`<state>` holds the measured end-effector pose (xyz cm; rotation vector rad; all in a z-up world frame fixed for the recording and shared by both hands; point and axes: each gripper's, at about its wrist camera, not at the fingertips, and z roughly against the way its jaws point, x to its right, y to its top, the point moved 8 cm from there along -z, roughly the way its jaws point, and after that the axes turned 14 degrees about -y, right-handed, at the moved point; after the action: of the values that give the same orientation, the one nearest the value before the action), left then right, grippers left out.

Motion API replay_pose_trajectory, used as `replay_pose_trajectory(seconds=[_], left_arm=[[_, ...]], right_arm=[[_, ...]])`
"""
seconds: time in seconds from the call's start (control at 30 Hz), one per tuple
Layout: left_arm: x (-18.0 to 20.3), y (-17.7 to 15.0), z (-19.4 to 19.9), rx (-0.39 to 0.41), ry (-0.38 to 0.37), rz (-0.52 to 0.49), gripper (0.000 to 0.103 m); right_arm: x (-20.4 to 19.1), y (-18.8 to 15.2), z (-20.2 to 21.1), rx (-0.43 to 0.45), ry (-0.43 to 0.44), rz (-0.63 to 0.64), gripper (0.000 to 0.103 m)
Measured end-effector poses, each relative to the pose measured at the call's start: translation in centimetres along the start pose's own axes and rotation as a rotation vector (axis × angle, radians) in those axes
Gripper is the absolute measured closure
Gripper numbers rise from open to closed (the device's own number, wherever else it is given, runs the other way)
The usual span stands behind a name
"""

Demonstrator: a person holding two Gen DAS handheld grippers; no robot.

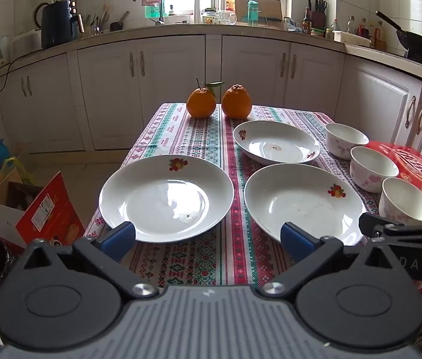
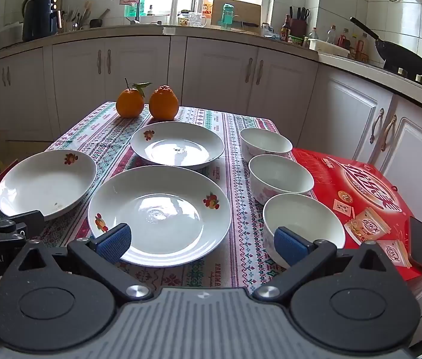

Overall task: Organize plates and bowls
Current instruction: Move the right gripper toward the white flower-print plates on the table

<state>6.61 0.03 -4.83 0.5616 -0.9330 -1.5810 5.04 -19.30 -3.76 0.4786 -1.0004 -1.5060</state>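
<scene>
Three white plates with fruit prints lie on the patterned tablecloth: a left plate, a near middle plate and a far plate. Three white bowls with pink flowers stand in a row at the right: far, middle, near. My left gripper is open and empty, just short of the near edges of the left and middle plates. My right gripper is open and empty, between the middle plate and the near bowl.
Two oranges sit at the table's far edge. A red gift box with a phone on it lies right of the bowls. Cardboard boxes stand on the floor at left. Kitchen cabinets stand behind.
</scene>
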Motion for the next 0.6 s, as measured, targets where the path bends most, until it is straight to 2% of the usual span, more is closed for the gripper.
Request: replay_pose_trajectory(seconds=[0.6], left_arm=[[0.11, -0.12, -0.17, -0.002, -0.002, 0.002, 0.001]], right_arm=[[-0.13, 0.06, -0.08, 0.001, 0.002, -0.001, 0.000]])
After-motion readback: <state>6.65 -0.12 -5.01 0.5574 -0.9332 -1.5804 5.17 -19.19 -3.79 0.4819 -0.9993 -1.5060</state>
